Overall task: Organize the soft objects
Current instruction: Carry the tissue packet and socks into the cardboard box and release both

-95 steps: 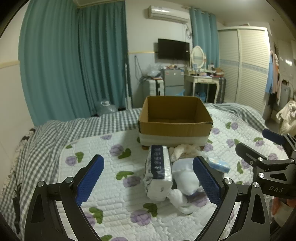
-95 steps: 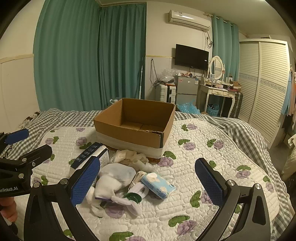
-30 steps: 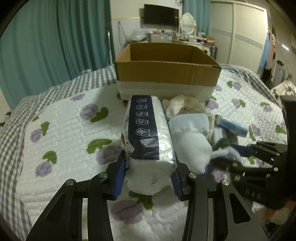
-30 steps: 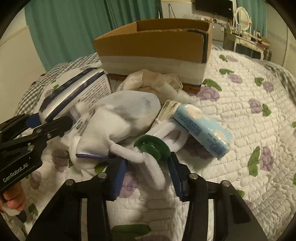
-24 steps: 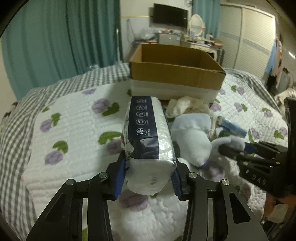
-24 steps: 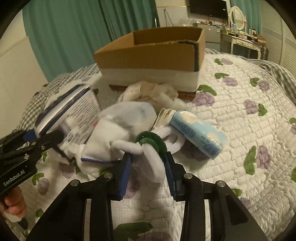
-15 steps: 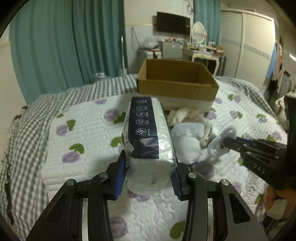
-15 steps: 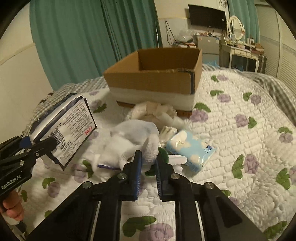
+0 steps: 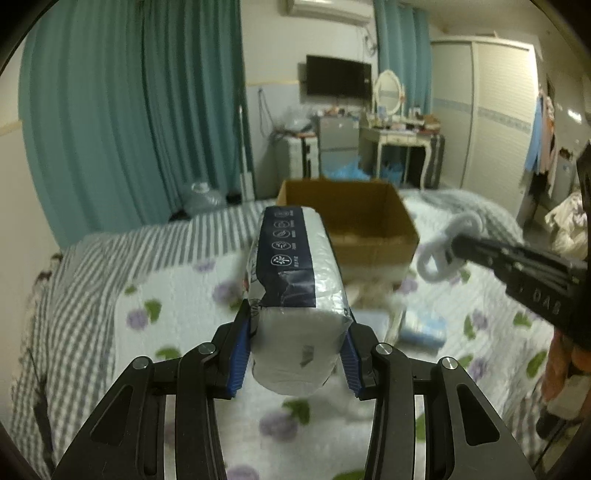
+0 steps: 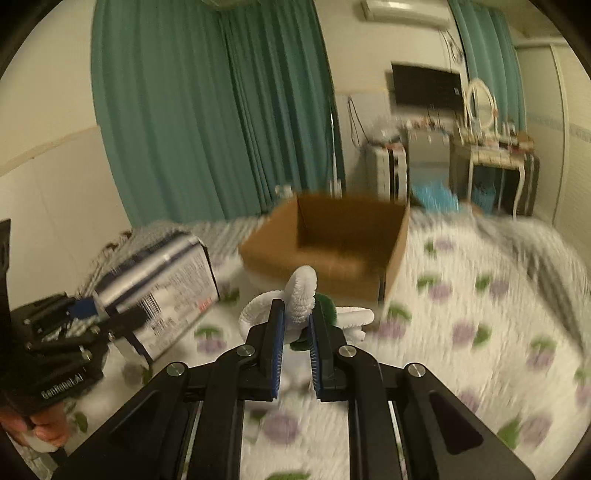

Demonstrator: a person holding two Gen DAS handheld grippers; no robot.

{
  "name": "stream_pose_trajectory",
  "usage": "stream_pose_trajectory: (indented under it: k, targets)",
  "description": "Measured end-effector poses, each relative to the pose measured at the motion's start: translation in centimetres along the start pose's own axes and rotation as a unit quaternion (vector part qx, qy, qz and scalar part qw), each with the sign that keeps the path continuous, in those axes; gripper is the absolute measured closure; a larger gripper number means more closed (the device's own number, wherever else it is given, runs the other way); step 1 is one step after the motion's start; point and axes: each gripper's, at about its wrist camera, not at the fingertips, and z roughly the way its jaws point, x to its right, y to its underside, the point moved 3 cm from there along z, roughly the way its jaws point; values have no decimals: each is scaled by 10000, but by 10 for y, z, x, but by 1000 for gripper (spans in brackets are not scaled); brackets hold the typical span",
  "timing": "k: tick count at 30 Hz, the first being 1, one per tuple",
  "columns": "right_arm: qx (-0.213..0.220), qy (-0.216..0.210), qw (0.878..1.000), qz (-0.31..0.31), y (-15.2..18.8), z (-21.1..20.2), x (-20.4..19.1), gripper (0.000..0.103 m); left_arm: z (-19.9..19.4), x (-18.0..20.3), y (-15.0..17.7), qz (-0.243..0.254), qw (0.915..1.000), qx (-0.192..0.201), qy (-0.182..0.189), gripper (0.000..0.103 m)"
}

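Low in the frame, my left claw (image 9: 297, 354) was clamped on the tissue pack (image 9: 295, 291), light and squashy, best squeezed across its sides. My right claw (image 10: 295, 343) had pinched shut on the fuzzy white toy (image 10: 301, 295), limp, gripped at one loop. Beyond, mid-frame, the cardboard box (image 10: 332, 240) sat on the bed (image 10: 480, 314).

1. Teal curtains (image 9: 129, 122) hang along the left wall; a second pair (image 9: 400, 85) hangs beside the TV.
2. Black TV (image 9: 338, 78) mounted on the far wall, air conditioner (image 9: 325, 9) above it.
3. White dressing table (image 9: 397, 144) with oval mirror (image 9: 388, 90) below the TV.
4. White louvred wardrobe (image 9: 487, 110) at right.
5. Grey checked blanket (image 9: 55, 295) at the bed's left edge.
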Motion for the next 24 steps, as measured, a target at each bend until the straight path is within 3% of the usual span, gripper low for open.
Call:
stream_pose_trajectory:
  k: [5,10,17,22,24]
  targets:
    - [426,5,9984,-373,-66,10,4,91,14,9,-47,120,9994,301,132,61]
    - [376,65,9973,-632,-105,57,12,91,60,14,-80,83,9994,215,262,61]
    - [-197,134,9989,-405,-99,143,42,91,154,20,-80,289,9994,-143,113,61]
    - [-419,219,9988,-110,-84,173,64,88,178,25,-75,473,9986,-178,147,58]
    - [-452,323,9984,-64,-82,176,70,82,183,24,-76,360,9988,-286,189,48]
